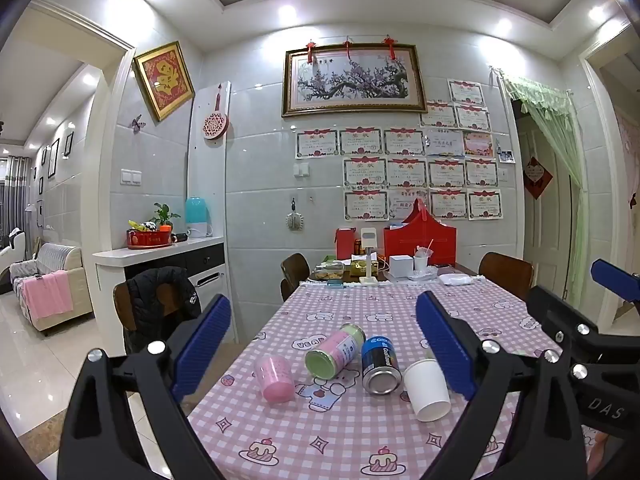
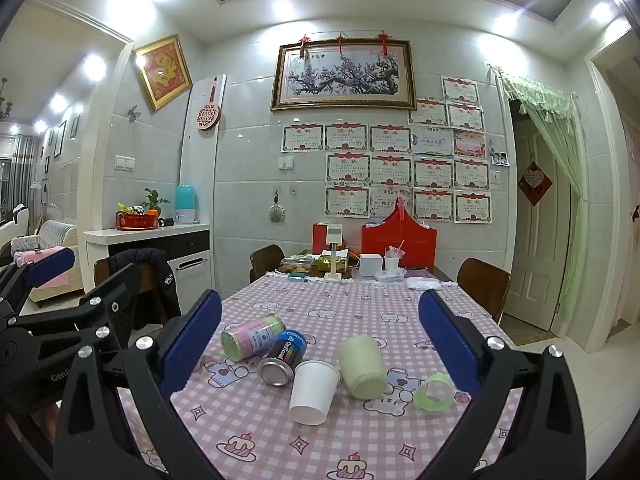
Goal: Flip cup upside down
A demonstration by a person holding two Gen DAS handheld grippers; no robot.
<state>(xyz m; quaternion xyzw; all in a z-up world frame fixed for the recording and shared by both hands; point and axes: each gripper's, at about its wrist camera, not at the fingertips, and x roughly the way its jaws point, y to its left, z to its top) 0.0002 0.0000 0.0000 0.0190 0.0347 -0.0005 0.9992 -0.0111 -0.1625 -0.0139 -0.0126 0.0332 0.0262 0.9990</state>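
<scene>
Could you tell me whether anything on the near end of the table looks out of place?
Yes: every container lies tipped on its side, none upright: the pink cup, pink-and-green canister, blue can, white paper cup and pale green cup.

Two side-by-side wrist views low over the table [image 1: 340, 432], facing the wall.
</scene>
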